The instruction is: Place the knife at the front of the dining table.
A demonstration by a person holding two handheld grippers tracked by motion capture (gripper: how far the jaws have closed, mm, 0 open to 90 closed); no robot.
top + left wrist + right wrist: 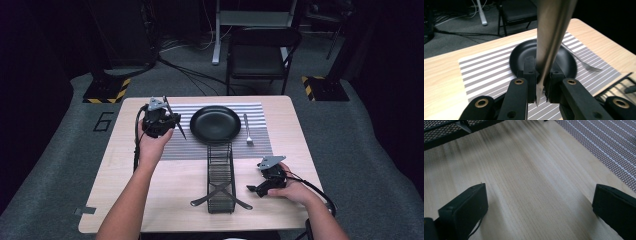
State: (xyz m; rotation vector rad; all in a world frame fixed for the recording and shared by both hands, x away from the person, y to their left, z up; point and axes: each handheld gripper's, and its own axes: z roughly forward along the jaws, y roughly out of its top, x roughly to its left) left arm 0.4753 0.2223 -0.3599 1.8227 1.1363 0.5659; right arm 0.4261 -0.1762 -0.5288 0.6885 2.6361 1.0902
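We had the left gripper (539,86) clamped tight on a knife (550,37), held up over the striped mat (182,145) just left of the black plate (215,123). The right gripper (540,207) sat wide open over bare table (529,182), gripping nothing, beside the wire rack (220,175).

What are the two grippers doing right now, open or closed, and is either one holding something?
Left gripper: shut on a knife, above the striped placemat.
Right gripper: open, holding nothing, over bare table.
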